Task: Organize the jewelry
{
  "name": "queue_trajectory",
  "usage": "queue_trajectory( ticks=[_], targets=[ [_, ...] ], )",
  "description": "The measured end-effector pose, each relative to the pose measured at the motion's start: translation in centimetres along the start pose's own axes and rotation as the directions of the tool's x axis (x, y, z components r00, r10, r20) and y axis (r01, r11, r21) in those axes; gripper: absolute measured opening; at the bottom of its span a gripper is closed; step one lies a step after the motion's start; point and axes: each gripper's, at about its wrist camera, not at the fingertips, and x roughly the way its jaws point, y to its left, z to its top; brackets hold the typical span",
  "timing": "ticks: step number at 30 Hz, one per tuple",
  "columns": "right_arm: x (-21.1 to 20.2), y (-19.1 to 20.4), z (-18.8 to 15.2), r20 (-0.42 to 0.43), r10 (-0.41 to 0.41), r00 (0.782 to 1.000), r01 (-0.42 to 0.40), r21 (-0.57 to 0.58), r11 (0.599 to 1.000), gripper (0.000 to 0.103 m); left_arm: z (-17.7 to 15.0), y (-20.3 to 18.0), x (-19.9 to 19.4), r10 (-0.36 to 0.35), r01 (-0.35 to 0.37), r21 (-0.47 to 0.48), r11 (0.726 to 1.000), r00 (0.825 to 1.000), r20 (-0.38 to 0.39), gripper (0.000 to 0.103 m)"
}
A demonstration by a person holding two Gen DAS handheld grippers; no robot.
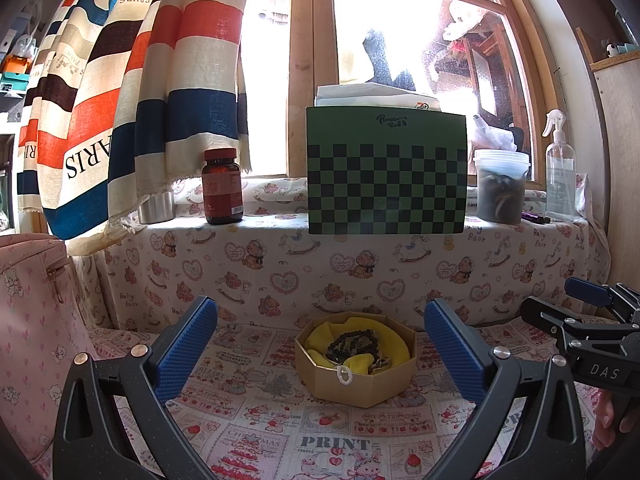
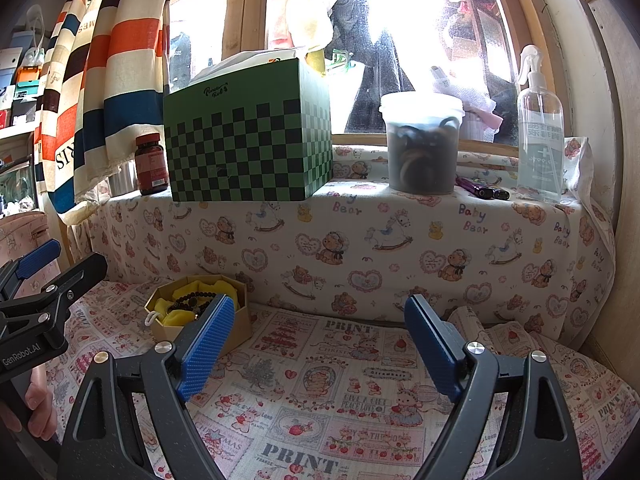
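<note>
Left tongs wide, empty; right tongs likewise. Octagonal tan cardboard box on printed counter cloth; dark bead bracelet inside on yellow cloth, long axis left-right.

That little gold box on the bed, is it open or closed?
Open: the gold box has no lid on, and dark beads on yellow cloth show inside.

Matt cardboard box; yellow cloth lining; ribbed rubbery tongs pads.
</note>
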Motion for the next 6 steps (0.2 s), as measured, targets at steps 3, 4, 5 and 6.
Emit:
queue_trajectory(
  ticks=[3,4,5,6],
  targets=[
    [0.00,0.00,0.00,0.000,0.000,1.000,0.000,0.000,1.000,0.088,0.00,0.00,0.00,0.000,0.000,0.000,1.000,1.000,-0.001,0.103],
    [0.02,0.00,0.00,0.000,0.000,1.000,0.000,0.000,1.000,0.088,0.00,-0.01,-0.01,0.000,0.000,0.000,1.000,1.000,-0.001,0.103],
    [0.03,0.00,0.00,0.000,0.000,1.000,0.000,0.000,1.000,0.088,0.03,-0.02,0.01,-0.001,0.001,0.000,1.000,1.000,-0.001,0.103],
    [0.01,0.00,0.01,0.000,0.000,1.000,0.000,0.000,1.000,0.088,0.03,-0.03,0.01,-0.001,0.001,0.001,1.000,1.000,-0.001,0.103]
  ],
)
